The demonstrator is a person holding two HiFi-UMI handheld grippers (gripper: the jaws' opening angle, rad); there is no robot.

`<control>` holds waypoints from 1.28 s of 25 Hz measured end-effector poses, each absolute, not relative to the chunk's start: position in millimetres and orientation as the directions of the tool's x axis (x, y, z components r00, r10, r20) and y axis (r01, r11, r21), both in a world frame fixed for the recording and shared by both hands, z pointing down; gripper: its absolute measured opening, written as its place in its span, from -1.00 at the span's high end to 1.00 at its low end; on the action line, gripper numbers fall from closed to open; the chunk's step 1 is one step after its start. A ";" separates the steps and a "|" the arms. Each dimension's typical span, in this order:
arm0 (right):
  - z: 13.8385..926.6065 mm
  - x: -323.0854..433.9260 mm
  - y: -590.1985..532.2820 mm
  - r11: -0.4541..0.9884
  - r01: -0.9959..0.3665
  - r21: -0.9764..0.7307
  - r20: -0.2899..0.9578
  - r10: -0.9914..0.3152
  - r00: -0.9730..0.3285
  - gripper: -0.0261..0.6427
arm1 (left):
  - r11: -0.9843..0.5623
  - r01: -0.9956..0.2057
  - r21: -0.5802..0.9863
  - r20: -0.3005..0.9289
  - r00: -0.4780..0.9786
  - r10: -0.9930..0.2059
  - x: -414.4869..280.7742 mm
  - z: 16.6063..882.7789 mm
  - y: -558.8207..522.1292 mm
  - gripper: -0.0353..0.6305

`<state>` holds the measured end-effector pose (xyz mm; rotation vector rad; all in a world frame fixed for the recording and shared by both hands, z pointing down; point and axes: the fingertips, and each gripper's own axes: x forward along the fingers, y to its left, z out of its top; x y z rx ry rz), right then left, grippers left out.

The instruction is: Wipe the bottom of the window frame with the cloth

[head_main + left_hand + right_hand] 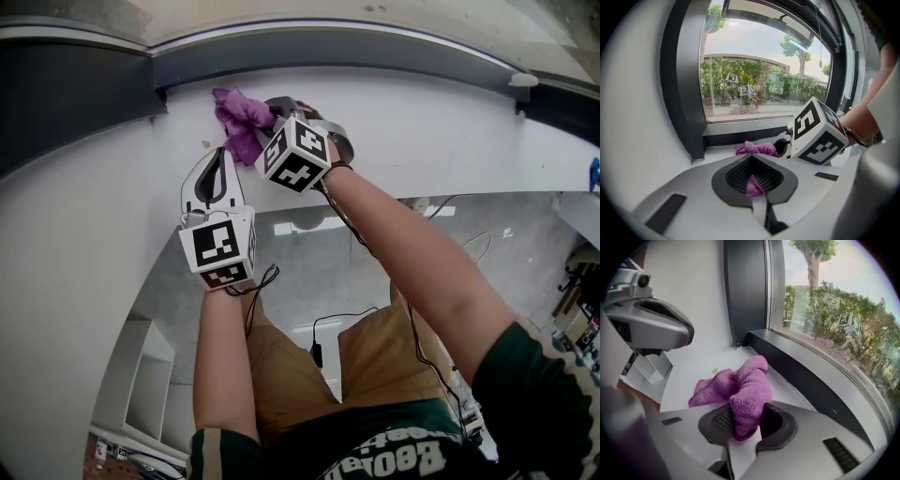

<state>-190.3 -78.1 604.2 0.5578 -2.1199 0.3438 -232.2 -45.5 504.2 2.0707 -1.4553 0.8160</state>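
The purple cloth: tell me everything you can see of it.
The purple cloth is soft, nubby terry with a stitched edge, bunched into folds. The right gripper is shut on one fold; the rest lies crumpled on the white sill beside the dark window frame. Between the jaws of the left gripper a purple bit shows; whether pinched is unclear.

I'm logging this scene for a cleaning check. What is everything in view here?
glass: one pane, clear, trees outside
window frame: one, dark grey, around the glass
sill: one, white, under the window frame
cloth: one, purple, bunched on the sill by the frame's bottom
speck: one, tan, on the sill near the cloth
adapter: one, black, cabled, on the floor
left gripper: one, white, shut on a cloth corner
right gripper: one, white, shut on the cloth
arms: two, bare, reaching to the sill
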 end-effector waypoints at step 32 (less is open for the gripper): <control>605.4 -101.2 -74.6 0.806 -0.592 -0.029 0.836 -0.305 -0.456 0.63 | -0.453 -0.890 0.054 0.698 0.358 -0.620 -144.6 501.2 -49.1 0.87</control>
